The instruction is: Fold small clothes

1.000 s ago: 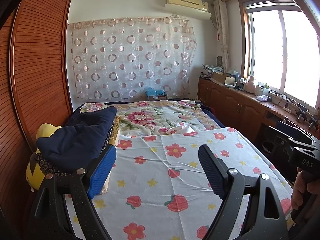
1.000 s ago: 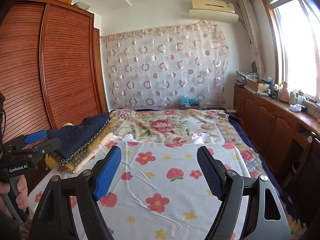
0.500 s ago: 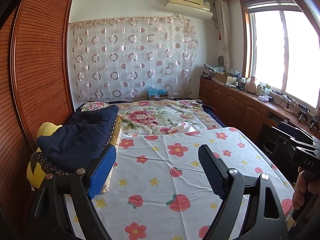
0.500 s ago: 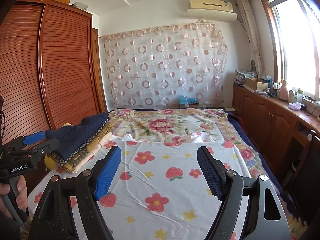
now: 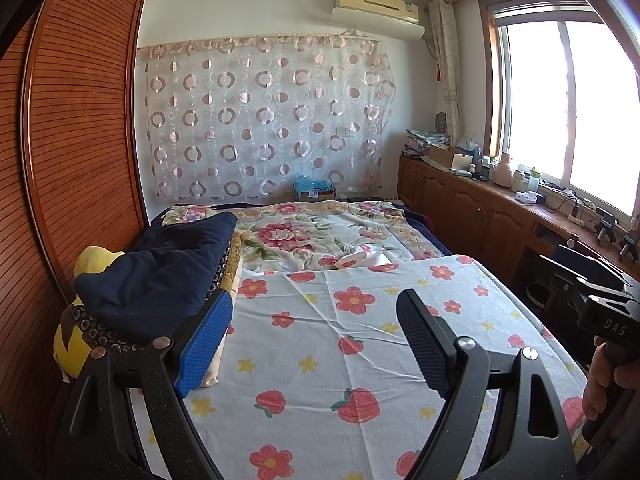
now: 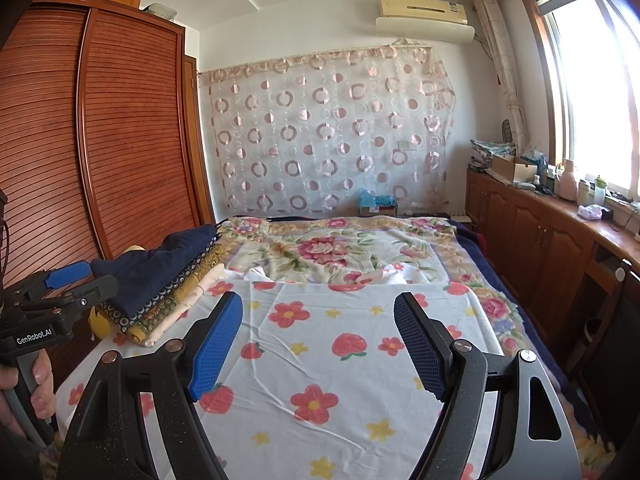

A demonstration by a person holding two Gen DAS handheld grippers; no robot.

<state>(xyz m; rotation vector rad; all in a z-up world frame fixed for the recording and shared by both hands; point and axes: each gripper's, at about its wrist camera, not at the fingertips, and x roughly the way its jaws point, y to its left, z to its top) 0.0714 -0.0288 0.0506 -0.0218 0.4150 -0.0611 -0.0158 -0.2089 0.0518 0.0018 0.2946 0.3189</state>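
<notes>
Cloth: white flower-and-strawberry print cloth (image 5: pixel 360 320) spread flat, lightly creased, on the bed (image 6: pixel 460 240).
Claws: left claw (image 5: pixel 312 340) and right claw (image 6: pixel 318 344) both spread apart, empty.

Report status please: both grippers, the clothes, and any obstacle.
Left gripper open, right gripper open, both empty. Folded clothes stacked at left of bed. No obstacle seen.

Sunlit bedroom: slatted wooden wardrobe (image 6: pixel 120 140), circle-patterned curtain (image 6: pixel 328 132), bright window (image 5: pixel 568 108).

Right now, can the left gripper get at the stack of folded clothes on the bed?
Probably yes. The left gripper is open and empty, the stack of folded clothes lies just past its left finger, nothing between them.
</notes>
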